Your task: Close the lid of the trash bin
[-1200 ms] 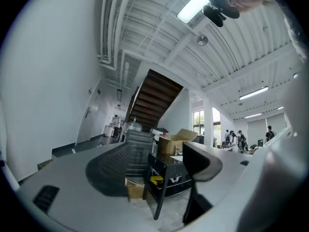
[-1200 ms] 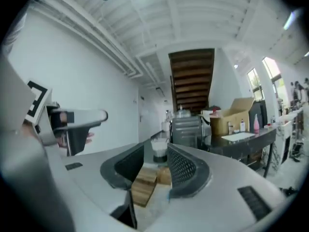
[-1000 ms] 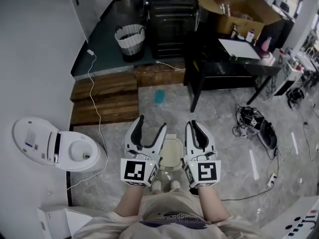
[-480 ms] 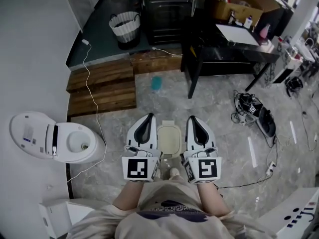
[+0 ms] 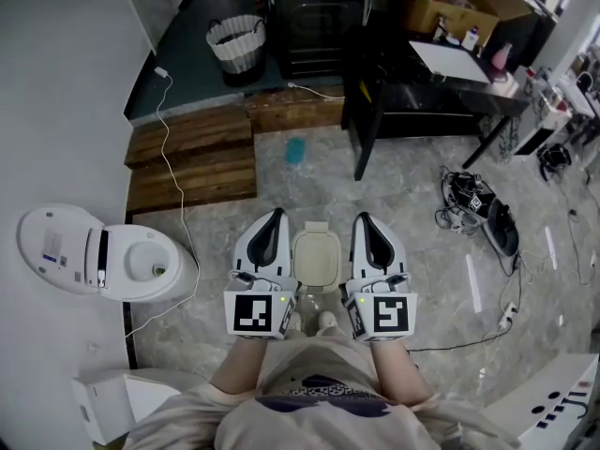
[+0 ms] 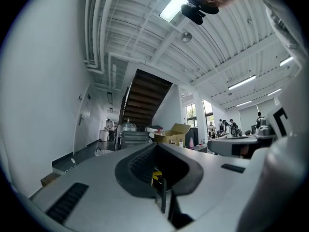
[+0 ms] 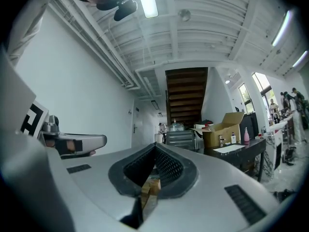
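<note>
Standing on the grey marble floor [image 5: 412,279], the person holds both grippers level over the trash bin [image 5: 317,259], which sits just ahead of the feet [image 5: 310,323], between the two tools and well away from the floor's edges.

A second ago the left gripper [image 5: 275,217] had its jaws spread in a wide V. Now they are pressed together with nothing between them, and its own view shows the pads meeting along one line. The right gripper [image 5: 362,219] showed a thin gap then; its jaws are now clenched as well, and empty.

The bin was half covered by the grippers' tips in the earlier view. Its whole pale, rounded top now shows in the gap between them, with a small tab at its far edge. From straight above I cannot tell whether the lid is fully seated. Neither gripper touches the bin as far as the head view shows.

Off to the left, by the wall, lies a white appliance [image 5: 94,265]. Wooden steps [image 5: 192,169] lie beyond it, and a black table [image 5: 427,111] stands toward the far right.
</note>
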### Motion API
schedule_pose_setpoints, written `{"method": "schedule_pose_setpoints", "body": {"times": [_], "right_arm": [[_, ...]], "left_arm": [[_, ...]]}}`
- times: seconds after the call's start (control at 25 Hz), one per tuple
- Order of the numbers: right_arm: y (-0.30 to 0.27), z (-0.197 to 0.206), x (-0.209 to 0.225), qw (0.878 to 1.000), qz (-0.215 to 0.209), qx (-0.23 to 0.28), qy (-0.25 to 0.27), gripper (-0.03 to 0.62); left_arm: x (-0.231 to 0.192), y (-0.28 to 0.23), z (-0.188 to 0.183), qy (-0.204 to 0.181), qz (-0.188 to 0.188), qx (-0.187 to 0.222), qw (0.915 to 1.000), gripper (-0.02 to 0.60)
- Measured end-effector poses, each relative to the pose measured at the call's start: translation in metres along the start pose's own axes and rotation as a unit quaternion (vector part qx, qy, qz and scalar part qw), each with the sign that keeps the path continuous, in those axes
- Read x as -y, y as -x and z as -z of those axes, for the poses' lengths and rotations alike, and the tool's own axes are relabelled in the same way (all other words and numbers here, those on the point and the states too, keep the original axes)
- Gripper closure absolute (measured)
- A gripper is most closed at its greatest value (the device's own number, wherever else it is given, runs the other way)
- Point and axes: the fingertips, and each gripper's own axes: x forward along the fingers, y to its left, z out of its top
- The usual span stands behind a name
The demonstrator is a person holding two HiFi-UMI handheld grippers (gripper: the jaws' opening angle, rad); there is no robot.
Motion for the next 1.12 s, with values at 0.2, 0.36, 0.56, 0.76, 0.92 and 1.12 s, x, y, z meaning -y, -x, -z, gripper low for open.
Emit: {"method": "schedule_pose_setpoints", "body": {"times": [0.2, 0.36, 0.56, 0.76, 0.92, 1.12], "right_arm": [[0.0005, -0.0015, -0.0016, 1.0, -0.005, 0.005, 0.0, 0.585], [-0.0011, -0.0004, -0.0032, 1.0, 0.002, 0.007, 0.03, 0.591], [-0.0025, -0.0003, -0.0066, 0.999, 0.004, 0.007, 0.041, 0.592], [-0.0028, -0.0028, -0.0049, 0.999, 0.005, 0.01, 0.041, 0.592], [-0.0016, -0.0038, -0.0047, 0.999, 0.007, 0.013, 0.041, 0.592], [-0.0027, -0.0043, -0.0035, 0.999, 0.007, 0.011, 0.045, 0.592]], "left_arm": [[-0.0011, 0.0014, 0.002, 0.002, -0.002, -0.004, 1.0, 0.583], [-0.002, 0.0021, 0.0023, 0.003, -0.004, -0.004, 1.0, 0.583], [-0.0037, 0.0015, 0.0003, 0.002, -0.003, -0.002, 1.0, 0.583], [-0.0038, 0.0004, -0.0003, 0.002, -0.002, -0.001, 1.0, 0.583], [-0.0044, 0.0021, 0.0012, 0.002, -0.002, -0.003, 1.0, 0.583], [-0.0043, -0.0003, 0.0003, 0.006, -0.002, -0.002, 1.0, 0.583]]}}
